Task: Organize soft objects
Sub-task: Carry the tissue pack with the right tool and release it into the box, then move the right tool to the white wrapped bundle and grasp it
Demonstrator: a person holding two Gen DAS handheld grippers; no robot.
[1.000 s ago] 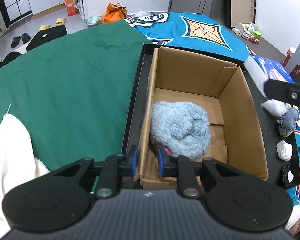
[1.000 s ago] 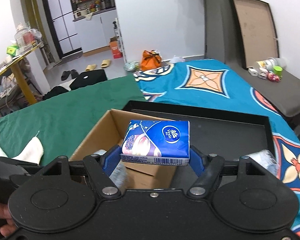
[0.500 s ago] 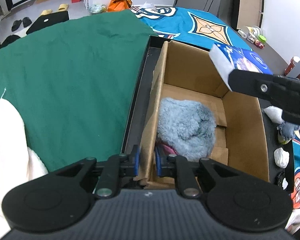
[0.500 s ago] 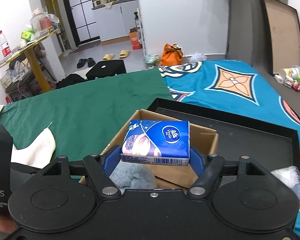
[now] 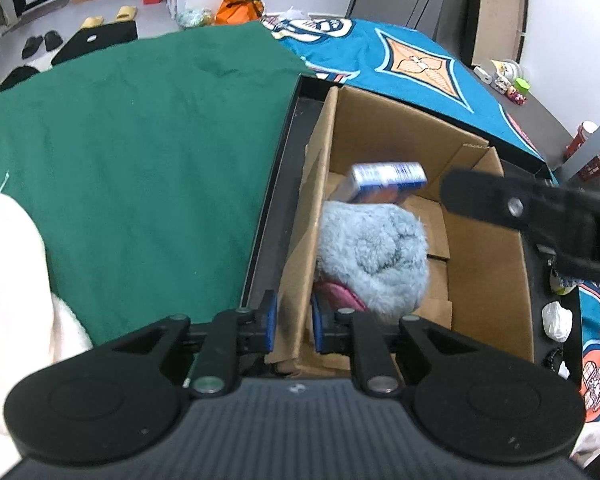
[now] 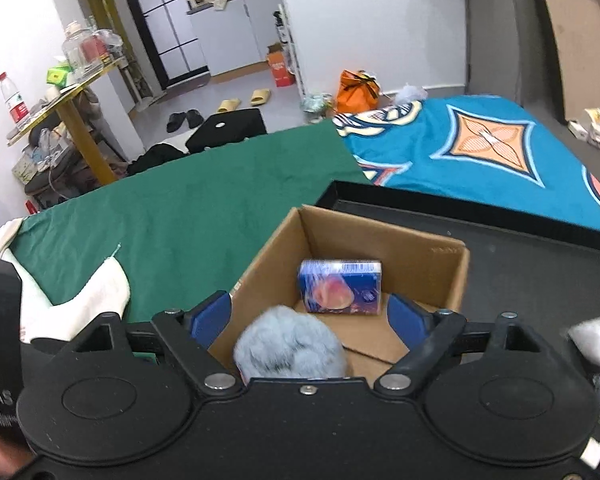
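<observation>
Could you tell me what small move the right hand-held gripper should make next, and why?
Probably lift the right hand-held gripper clear of the cardboard box. Its jaws are opening with nothing between the pads; the blue tissue pack is already inside the box, beyond the fluffy blue toy.

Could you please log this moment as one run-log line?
left gripper: shut on cardboard box wall | right gripper: opening, empty | tissue pack: in box
</observation>
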